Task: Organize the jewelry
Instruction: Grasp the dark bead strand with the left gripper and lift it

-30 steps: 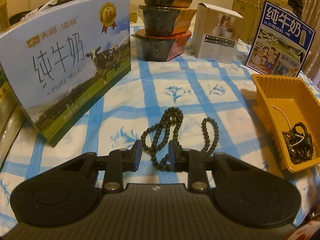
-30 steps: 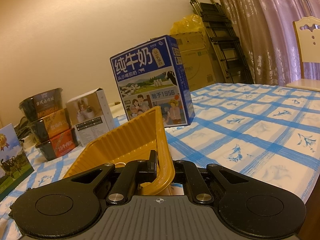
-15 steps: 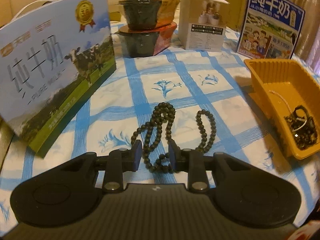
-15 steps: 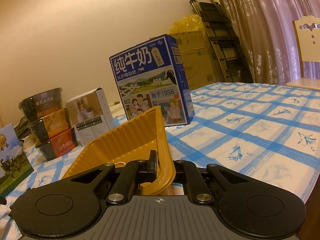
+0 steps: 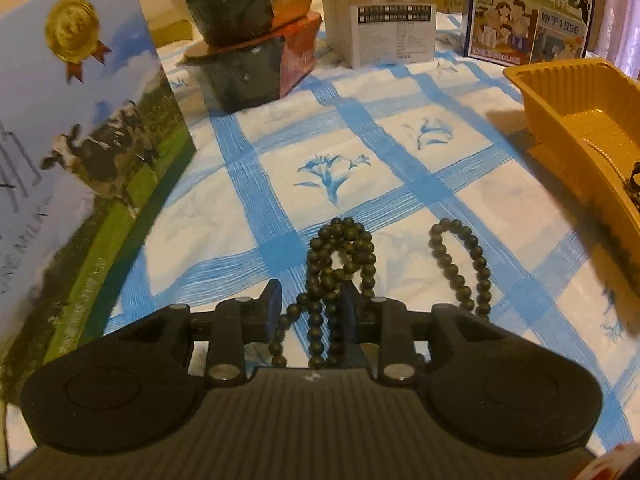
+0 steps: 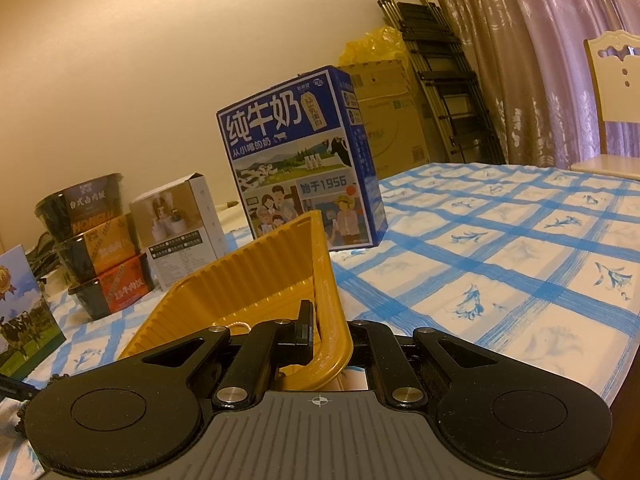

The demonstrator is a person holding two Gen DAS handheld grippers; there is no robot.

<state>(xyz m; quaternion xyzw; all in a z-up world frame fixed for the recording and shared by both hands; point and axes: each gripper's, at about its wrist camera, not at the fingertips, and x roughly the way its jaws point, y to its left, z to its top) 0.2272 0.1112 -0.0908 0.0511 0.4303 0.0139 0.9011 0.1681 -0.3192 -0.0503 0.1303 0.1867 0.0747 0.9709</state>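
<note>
A long string of dark beads (image 5: 340, 252) lies in loops on the blue-checked tablecloth. My left gripper (image 5: 310, 302) is open and low over it, with several strands of the beads between its fingers. An orange plastic tray (image 5: 568, 120) stands at the right and holds a thin pale chain (image 5: 604, 154) and dark jewelry at the frame's edge. My right gripper (image 6: 328, 326) is shut on the near wall of the orange tray (image 6: 256, 284), one finger inside and one outside.
A large milk carton (image 5: 76, 128) stands close at the left. Stacked food bowls (image 5: 256, 36), a small white box (image 5: 384, 12) and a blue milk box (image 6: 300, 160) stand at the back. A chair (image 6: 612, 100) and a folded ladder (image 6: 440, 80) are beyond the table.
My left gripper has moved forward and down over the beads, so strands now lie between its fingers. The right gripper and the tray have not moved.
</note>
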